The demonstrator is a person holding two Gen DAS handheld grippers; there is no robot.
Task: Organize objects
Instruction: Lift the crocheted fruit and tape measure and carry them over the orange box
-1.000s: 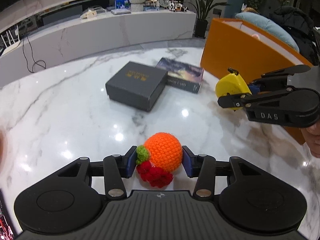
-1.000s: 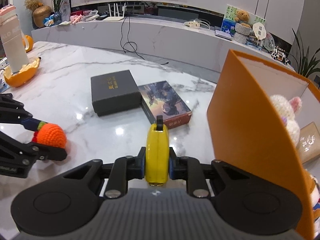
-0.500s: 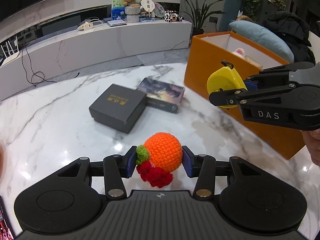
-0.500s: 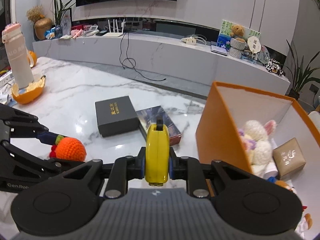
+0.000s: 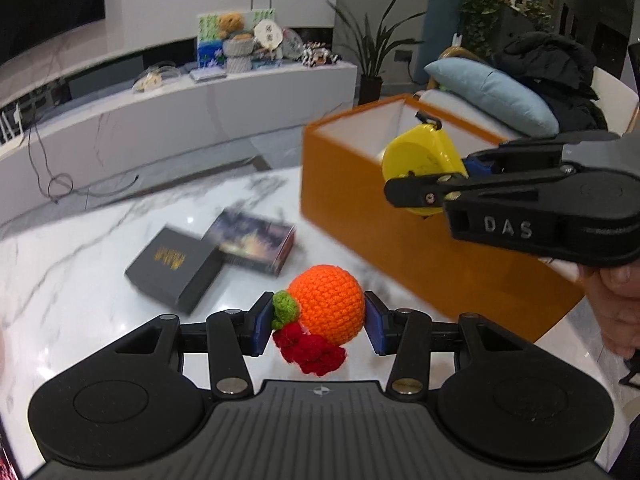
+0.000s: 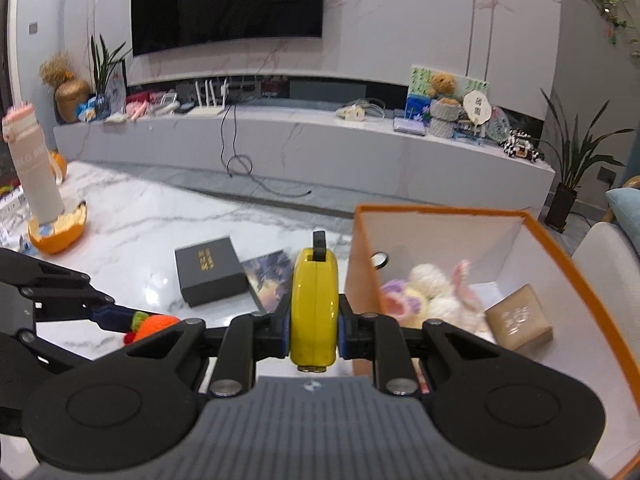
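Squeezing a soft, light crochet orange (image 5: 326, 303) by its round sides, the left gripper (image 5: 316, 322) holds it above the table (image 5: 100, 280). The right gripper (image 6: 314, 326) pinches a hard yellow tape measure (image 6: 314, 308) by its flat sides, near the orange box (image 6: 560, 248).

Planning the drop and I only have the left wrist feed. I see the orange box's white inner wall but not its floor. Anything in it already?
Observer: Yes. The right wrist view looks down into the orange box. A white plush toy lies against its left wall, with a small tan box to the plush's right.
Operator: Any free floor left?
Observer: Some bare white floor shows beyond the tan box, toward the far wall. In that view the yellow tape measure, clamped in the right tongs, sits left of the box's left wall and is not over the opening.
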